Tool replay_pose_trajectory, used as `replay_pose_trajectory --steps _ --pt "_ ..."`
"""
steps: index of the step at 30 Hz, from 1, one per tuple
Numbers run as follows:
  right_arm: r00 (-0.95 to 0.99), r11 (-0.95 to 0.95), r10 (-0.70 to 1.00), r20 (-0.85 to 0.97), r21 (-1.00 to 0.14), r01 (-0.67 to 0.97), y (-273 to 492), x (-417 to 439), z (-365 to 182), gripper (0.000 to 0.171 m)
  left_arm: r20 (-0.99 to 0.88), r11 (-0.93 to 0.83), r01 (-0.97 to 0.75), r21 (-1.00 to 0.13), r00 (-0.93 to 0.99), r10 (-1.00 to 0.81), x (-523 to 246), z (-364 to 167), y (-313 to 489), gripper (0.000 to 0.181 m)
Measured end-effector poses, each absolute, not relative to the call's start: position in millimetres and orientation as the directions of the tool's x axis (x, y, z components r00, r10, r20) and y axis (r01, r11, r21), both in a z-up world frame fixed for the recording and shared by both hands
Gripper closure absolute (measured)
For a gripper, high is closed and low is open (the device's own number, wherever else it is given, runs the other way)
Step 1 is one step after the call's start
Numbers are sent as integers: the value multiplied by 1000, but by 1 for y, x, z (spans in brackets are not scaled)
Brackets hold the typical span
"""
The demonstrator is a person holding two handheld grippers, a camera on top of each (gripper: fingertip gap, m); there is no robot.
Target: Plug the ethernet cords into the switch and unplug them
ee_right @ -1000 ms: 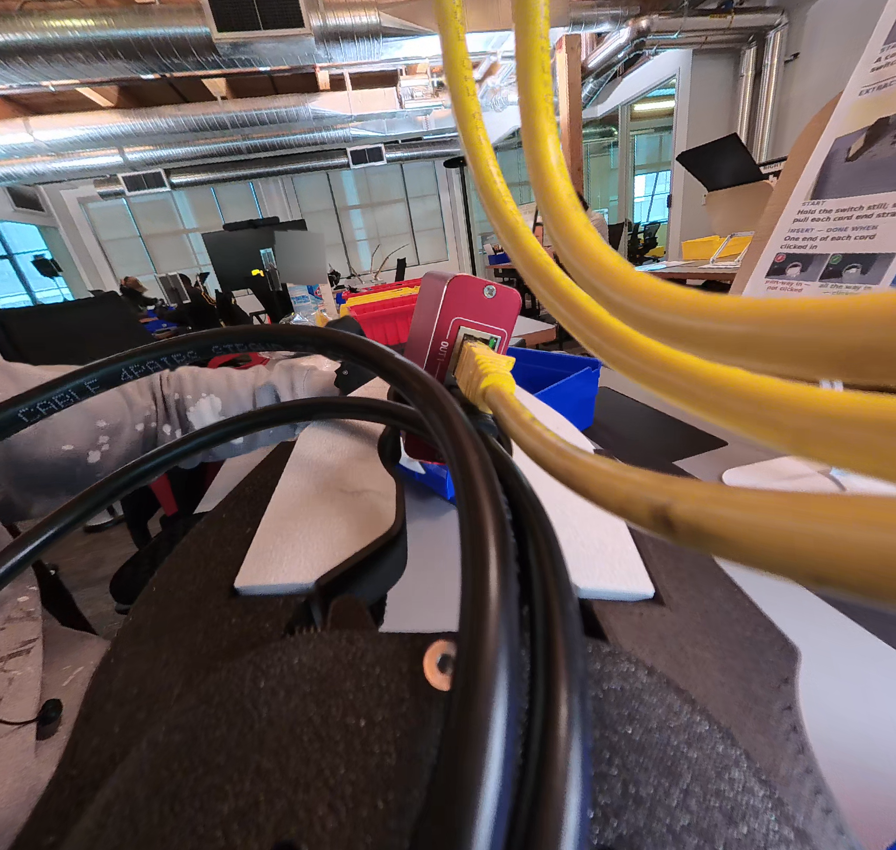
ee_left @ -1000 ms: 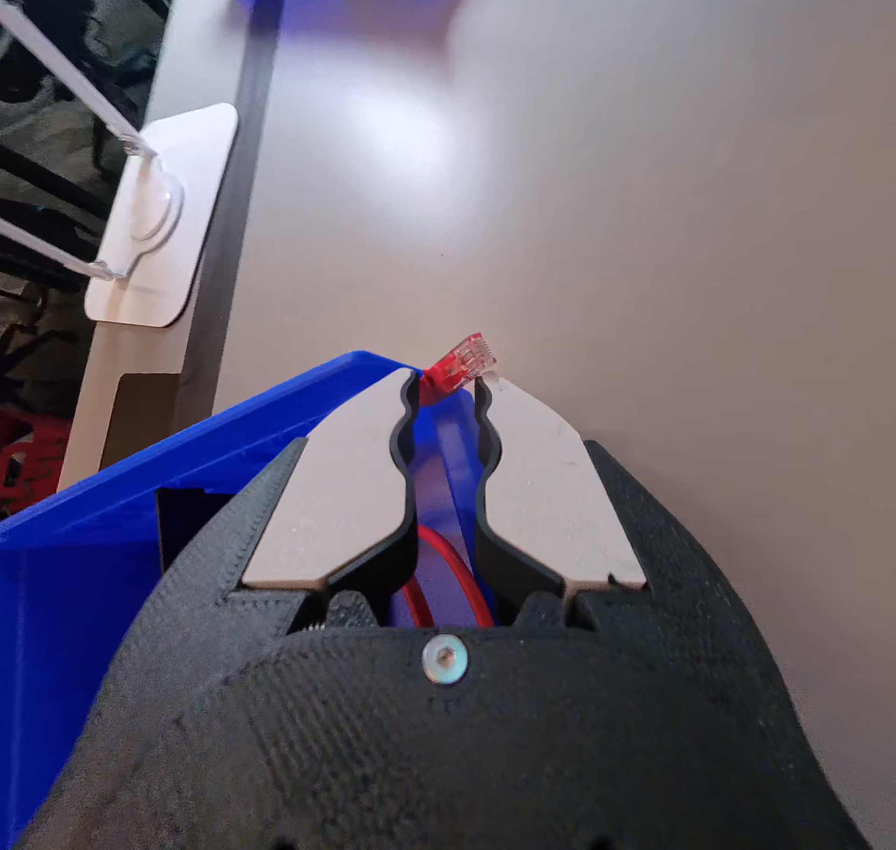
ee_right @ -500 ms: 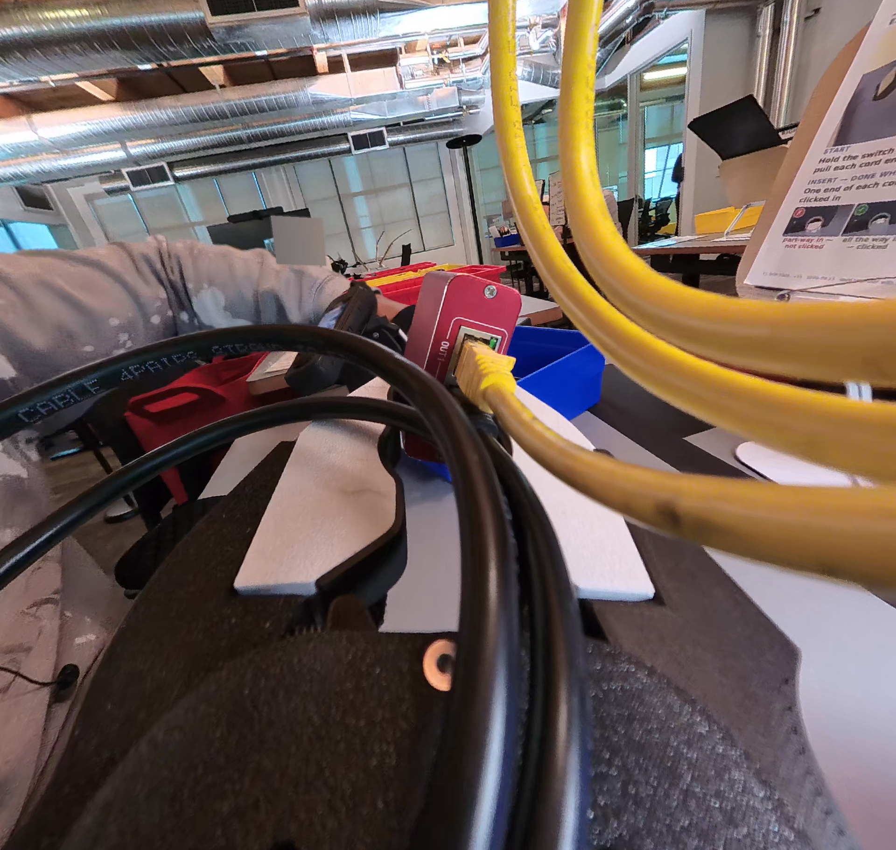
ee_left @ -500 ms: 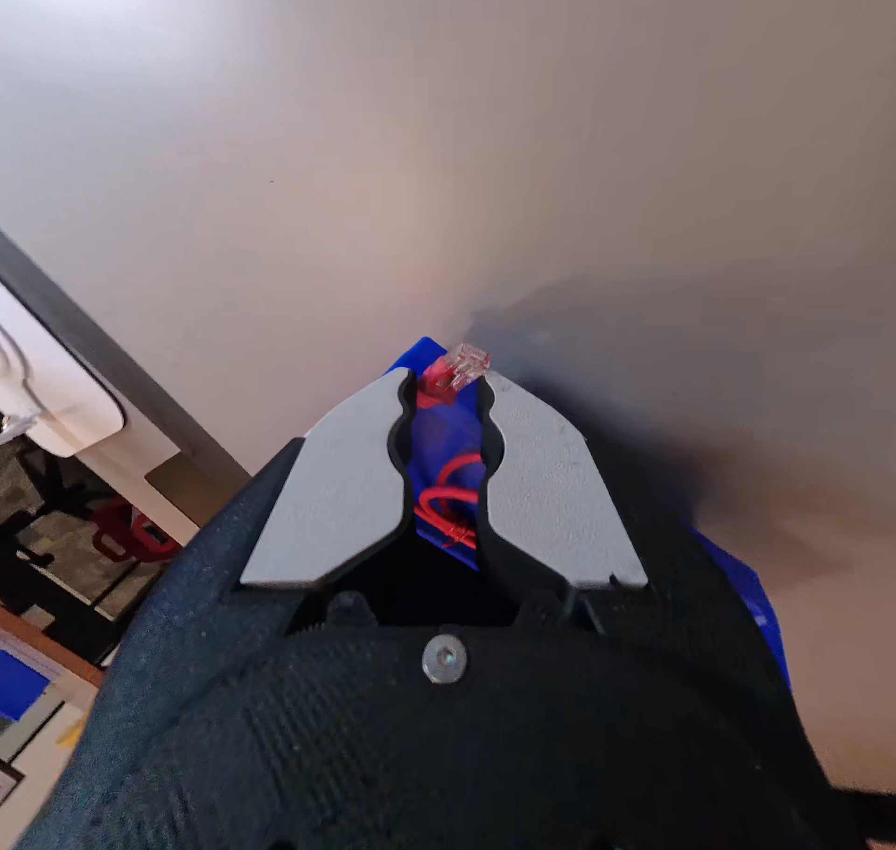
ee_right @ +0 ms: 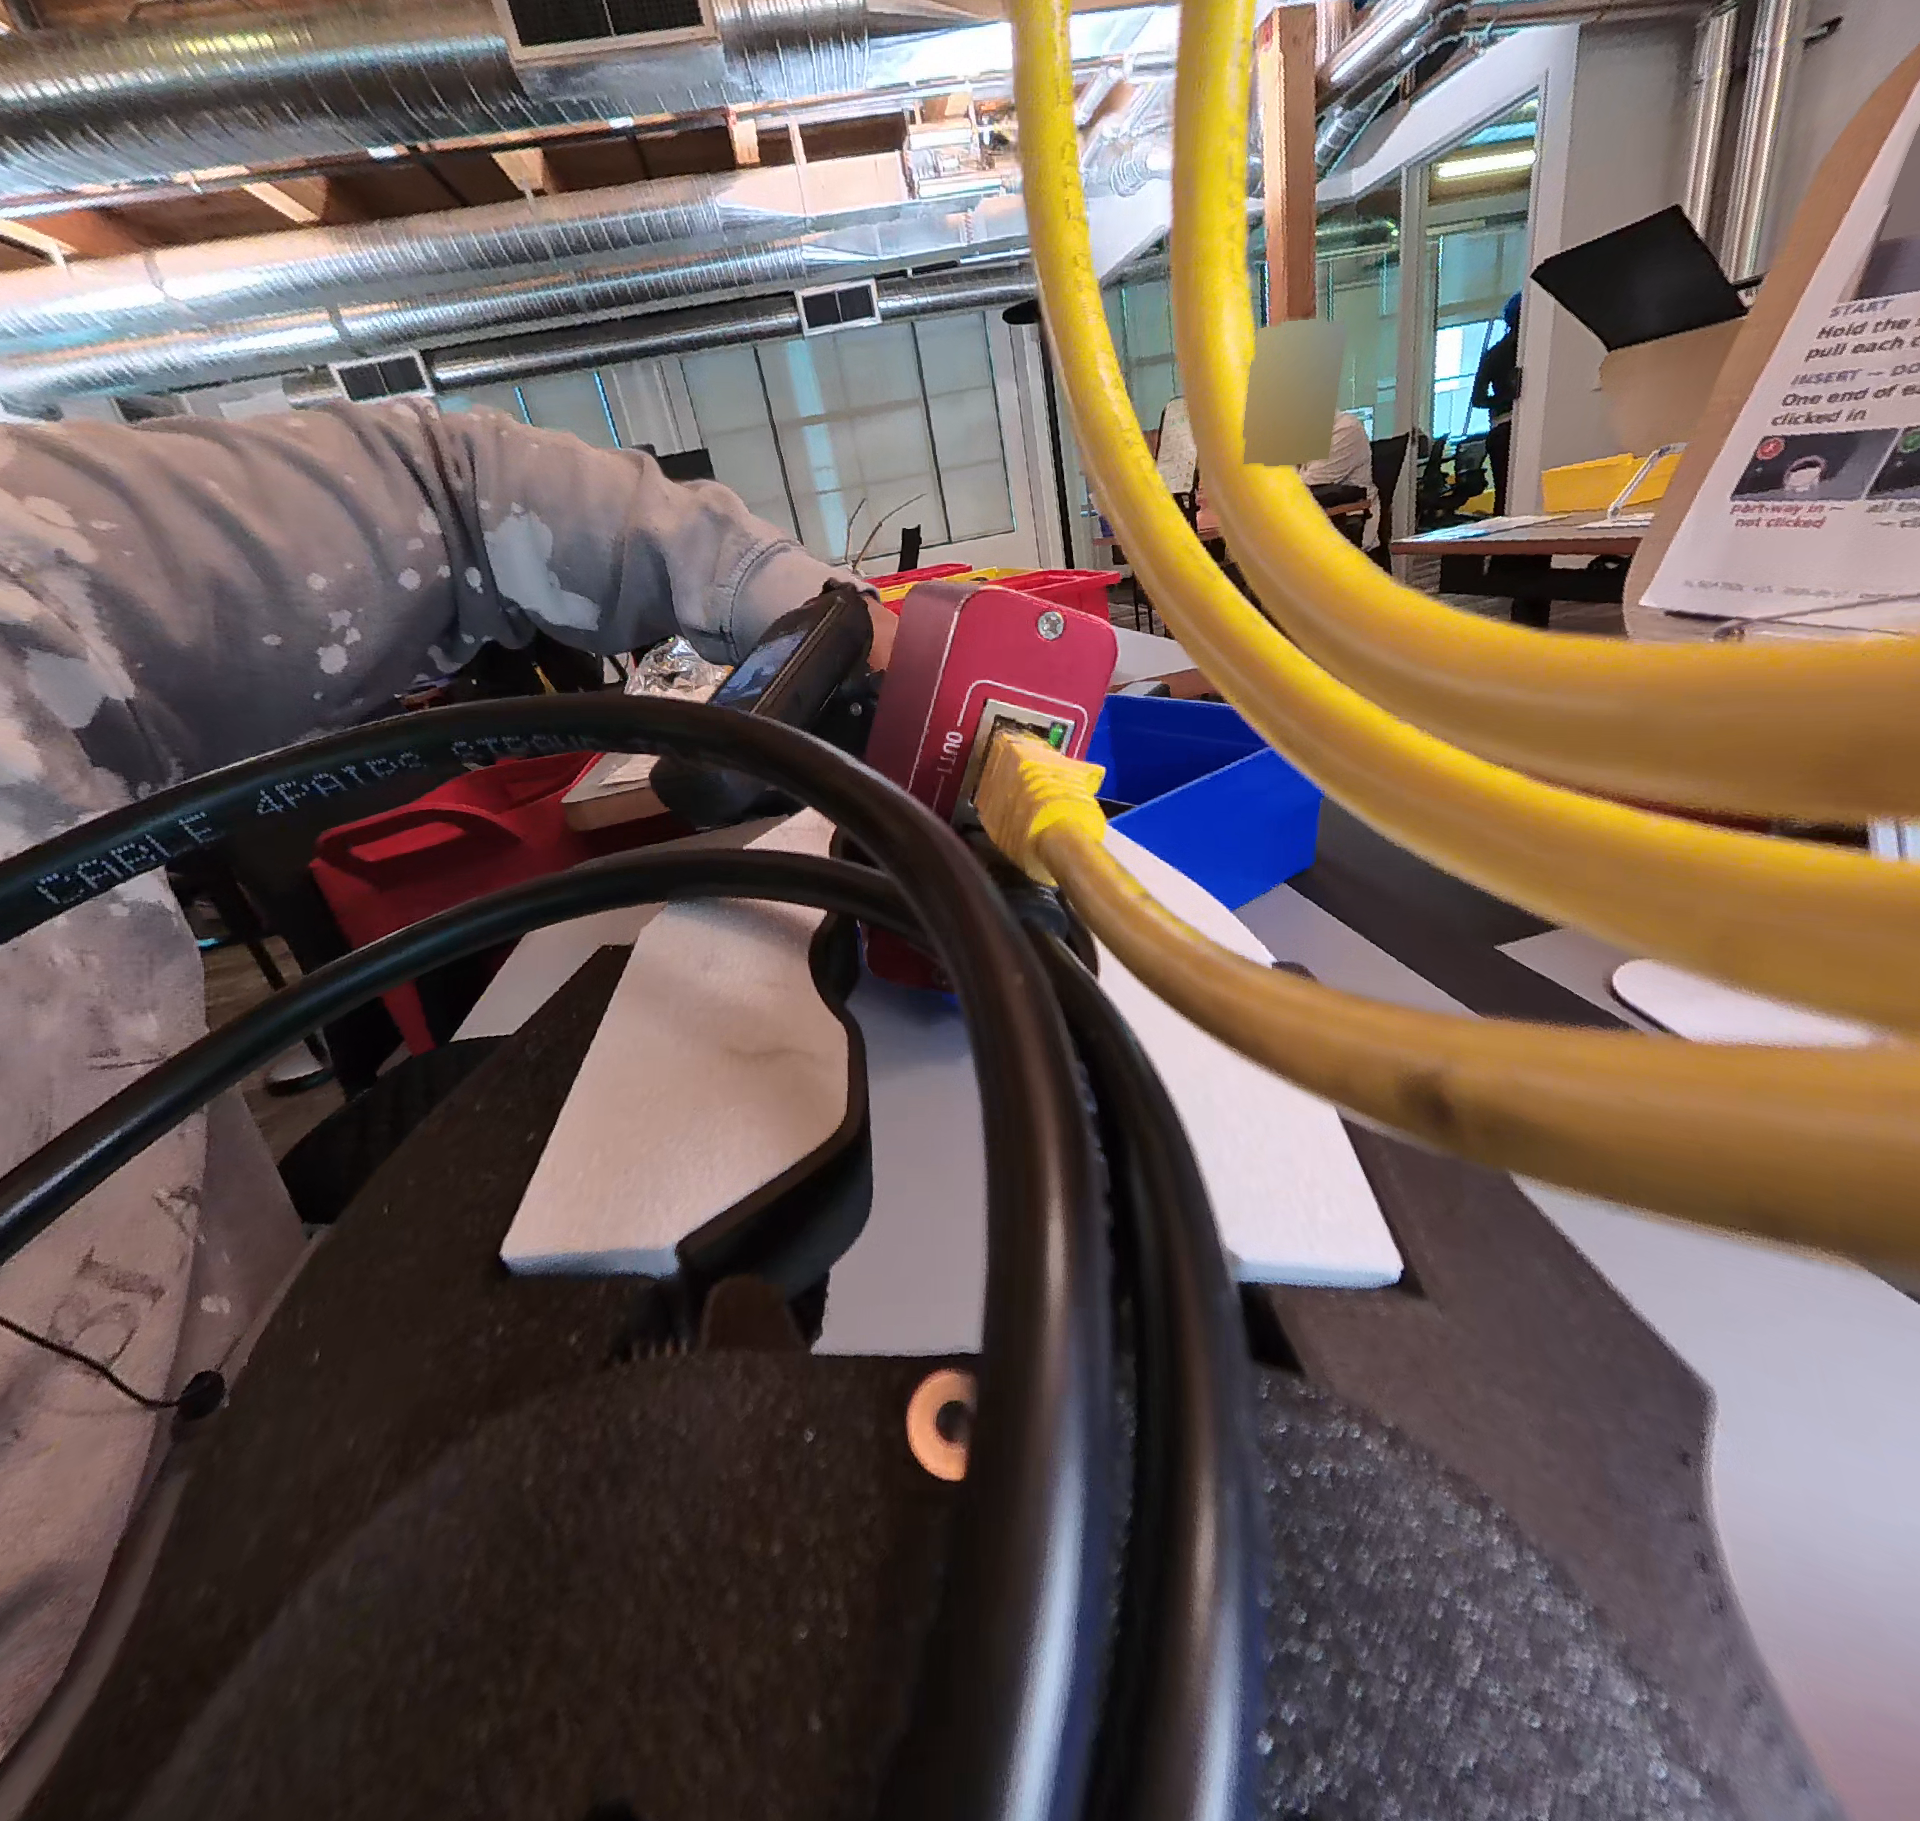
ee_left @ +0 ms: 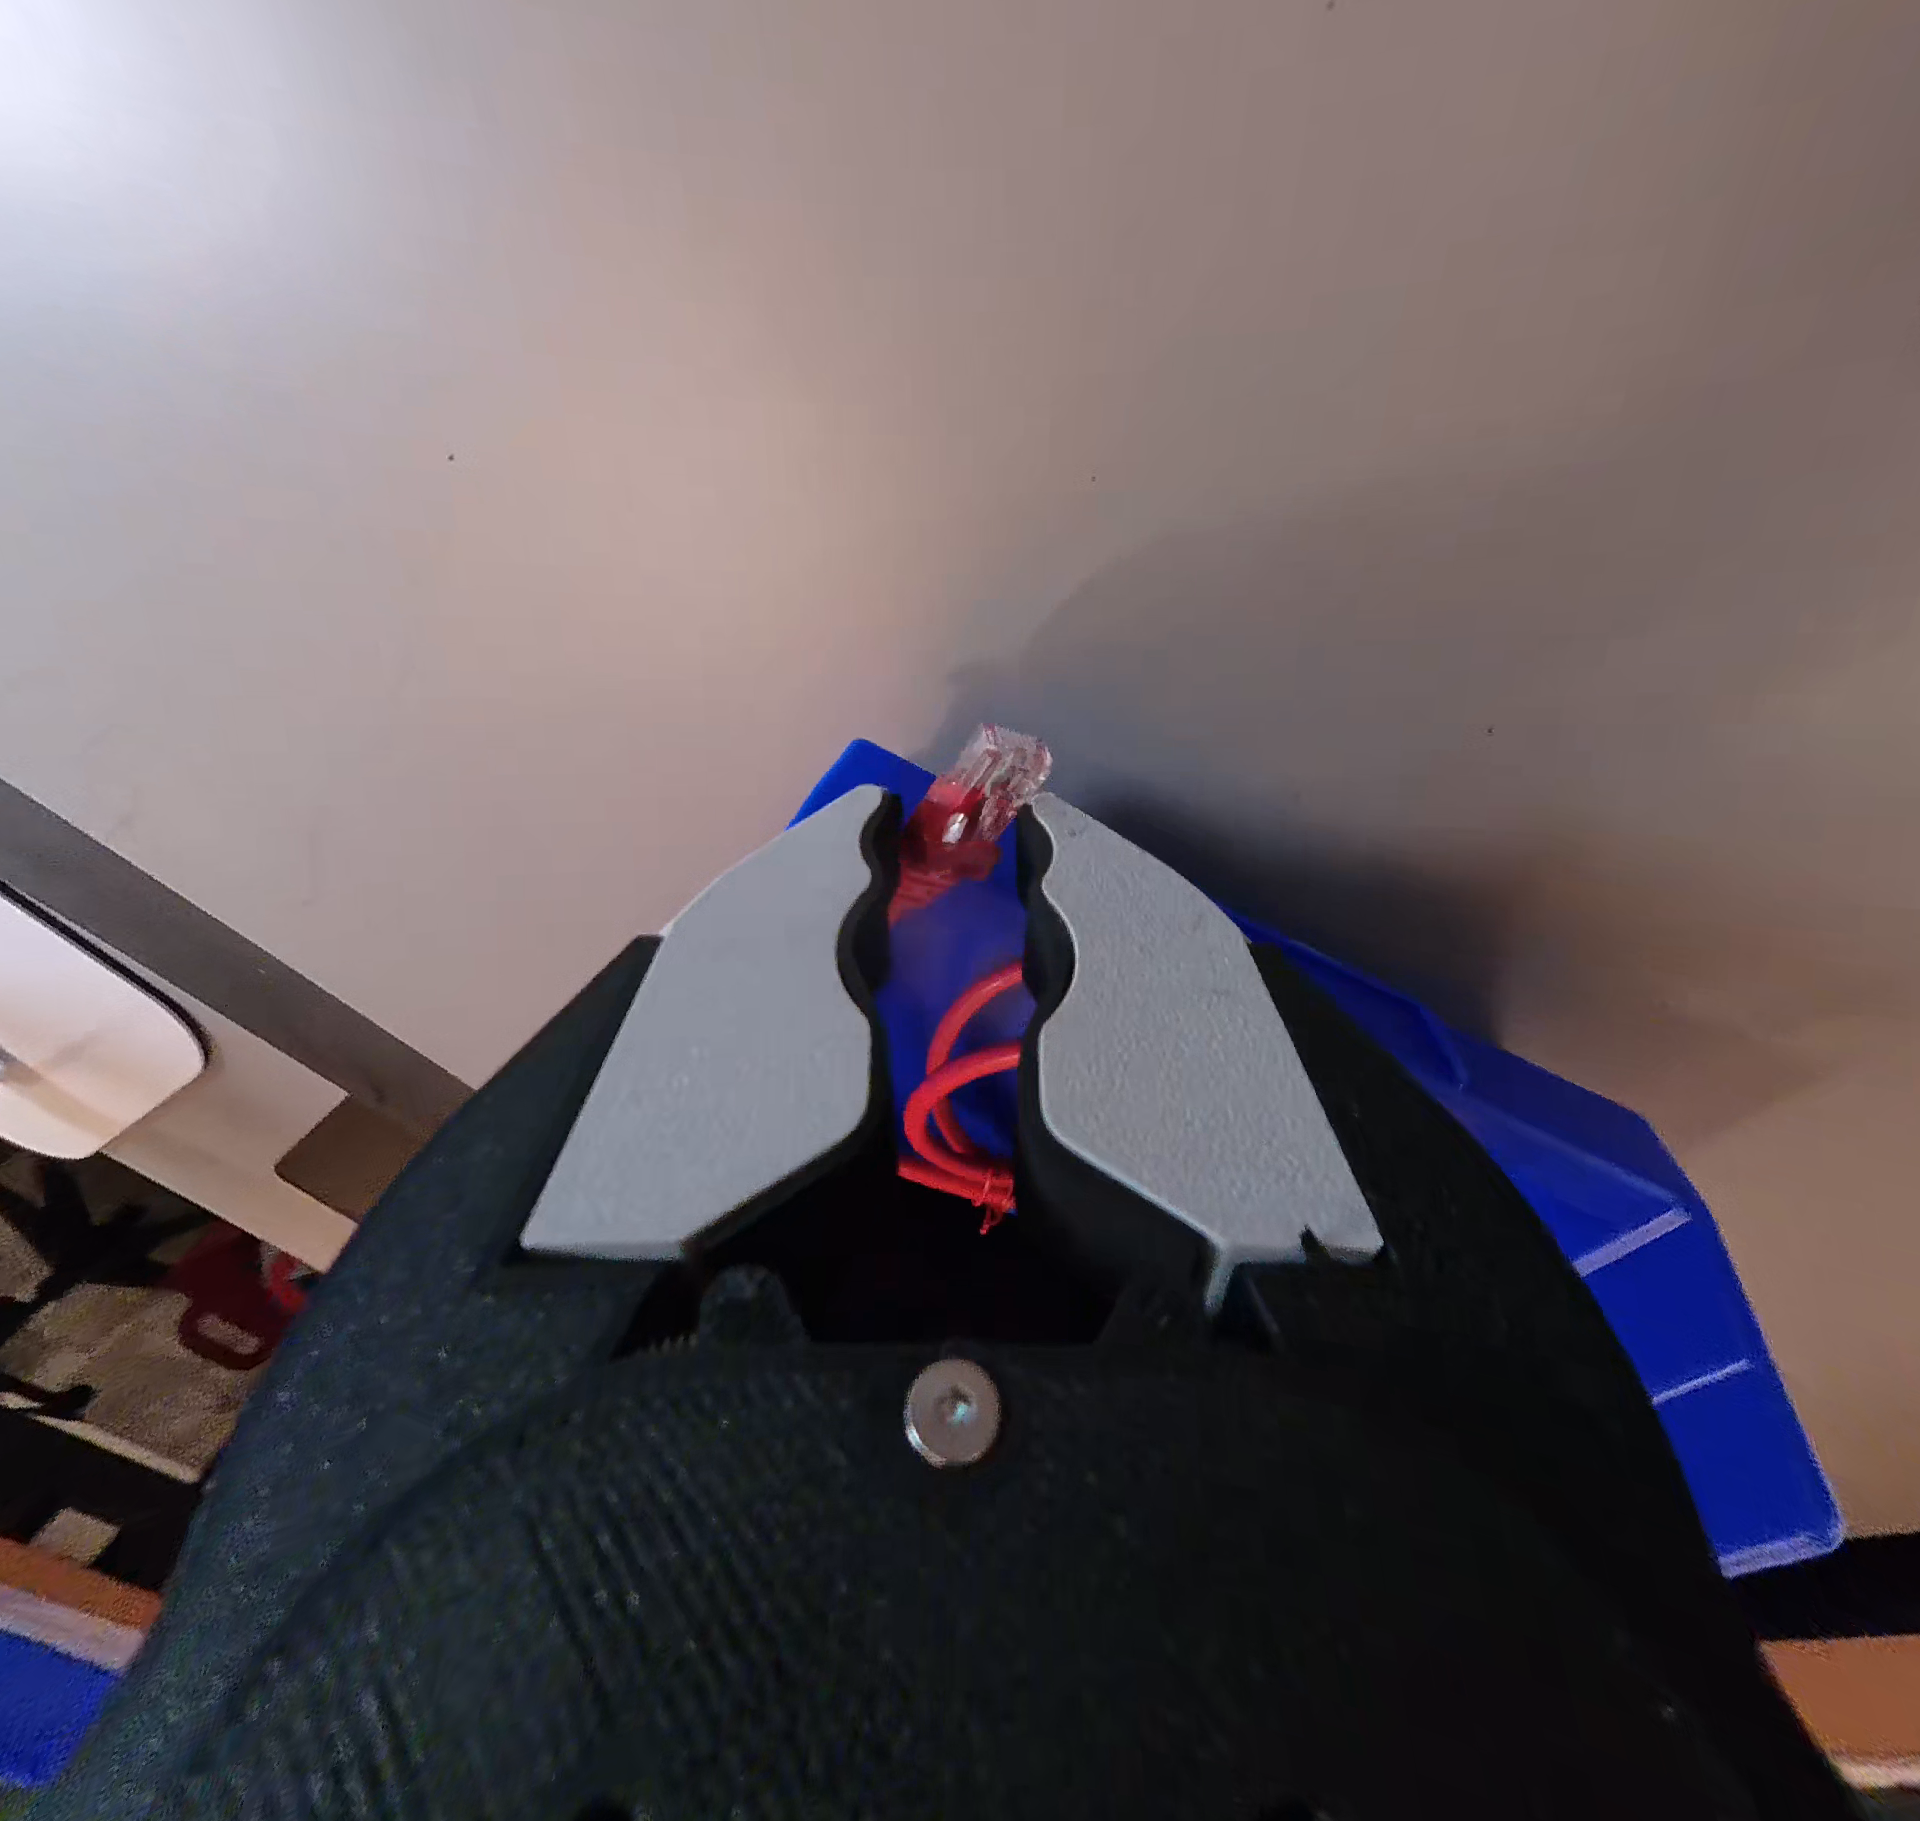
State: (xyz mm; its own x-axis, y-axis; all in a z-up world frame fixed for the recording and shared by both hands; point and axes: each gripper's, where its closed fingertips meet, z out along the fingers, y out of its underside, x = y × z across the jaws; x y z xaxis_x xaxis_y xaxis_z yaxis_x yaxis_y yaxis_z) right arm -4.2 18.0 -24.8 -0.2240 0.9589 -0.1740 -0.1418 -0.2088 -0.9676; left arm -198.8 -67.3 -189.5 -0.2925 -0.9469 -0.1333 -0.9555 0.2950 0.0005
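Note:
My left gripper (ee_left: 956, 821) is shut on the boot of a red ethernet cord (ee_left: 961, 836). Its clear plug (ee_left: 1003, 763) sticks out past the fingertips, and the red cable (ee_left: 951, 1075) loops down into a blue bin (ee_left: 1621, 1283) below. My right gripper (ee_right: 966, 940) is shut on a small red switch (ee_right: 987, 691) held upright. A yellow ethernet cord (ee_right: 1039, 795) is plugged into its front port, and the cord's loops (ee_right: 1403, 732) hang across the view. A black cable (ee_right: 727, 743) drapes over the gripper and hides part of its right finger.
The grey table top (ee_left: 935, 317) fills the left wrist view, with a white stand base (ee_left: 83, 1054) at its left edge. In the right wrist view a person's grey sleeve (ee_right: 312, 566) reaches behind the switch. Another blue bin (ee_right: 1205, 795), red bins (ee_right: 436, 857) and an instruction sheet (ee_right: 1808, 441) stand around.
My left gripper has lifted and swung away from the blue bin with the red plug in it; the bin now lies below and to the right. The sleeve has moved in behind the switch.

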Motion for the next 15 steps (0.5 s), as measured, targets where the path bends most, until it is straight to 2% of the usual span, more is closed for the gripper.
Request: replay_pose_trajectory --steps 3,7,9,12,15 --pt "-223 -211 959 -176 -967 -140 19 -4 -25 139 -123 172 -982 -73 -162 -979 -197 -185 -68 162" --pt "-226 -213 958 -177 -966 -147 19 -3 -23 139 -69 -92 -943 -318 120 -990 -178 -162 -63 163" --pt "-229 -220 956 -182 -964 -152 18 -3 -22 139 13 -256 -852 -456 282 -959 -167 -145 -55 163" --pt "-236 -233 952 -193 -960 -155 17 -4 -21 139 180 -436 -626 -646 430 -885 -152 -109 -40 163" --pt "-237 -228 953 -188 -962 -152 15 -5 -20 139 278 -584 -469 -662 570 -773 -159 -95 -22 163"
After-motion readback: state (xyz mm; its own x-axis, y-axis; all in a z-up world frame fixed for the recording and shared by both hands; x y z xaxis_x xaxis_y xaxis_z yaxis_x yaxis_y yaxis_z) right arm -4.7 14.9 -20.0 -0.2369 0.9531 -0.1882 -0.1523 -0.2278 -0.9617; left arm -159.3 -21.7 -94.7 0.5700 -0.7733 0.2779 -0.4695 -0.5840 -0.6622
